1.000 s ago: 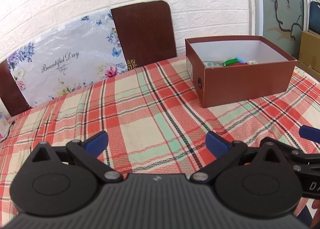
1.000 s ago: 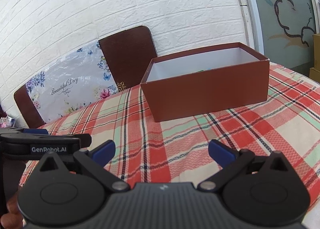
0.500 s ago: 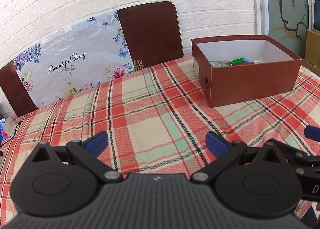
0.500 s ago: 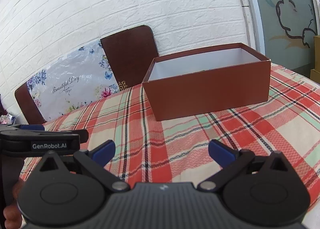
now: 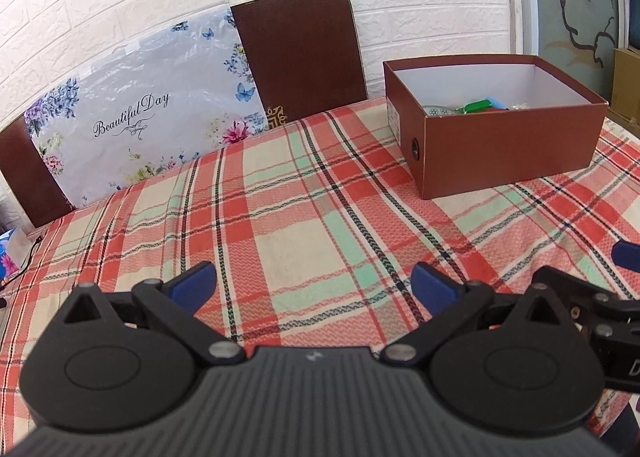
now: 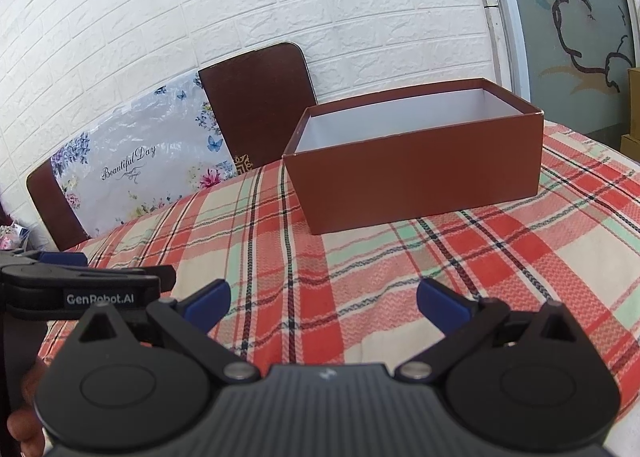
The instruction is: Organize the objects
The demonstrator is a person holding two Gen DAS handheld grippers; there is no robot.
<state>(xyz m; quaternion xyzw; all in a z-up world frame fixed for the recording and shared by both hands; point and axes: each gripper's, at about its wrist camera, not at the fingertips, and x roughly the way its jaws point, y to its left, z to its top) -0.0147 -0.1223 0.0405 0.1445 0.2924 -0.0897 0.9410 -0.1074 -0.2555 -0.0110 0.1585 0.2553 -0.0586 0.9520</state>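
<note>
We hold both grippers low in frame, left gripper (image 5: 314,283) and right gripper (image 6: 323,300) each with fingers spread apart and empty, over the plaid cloth (image 5: 304,217); the box (image 5: 508,145) sits upper right, small items inside

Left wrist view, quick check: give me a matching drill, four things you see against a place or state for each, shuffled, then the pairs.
Things:
1. brown box
2. green item
3. floral board
4. left gripper

Places or states:
A. leaning on the wall behind the table
B. open, holding nothing
C. inside the box
D. lidless, on the plaid cloth

Pairs: 1-D, 2-C, 3-A, 4-B
</note>
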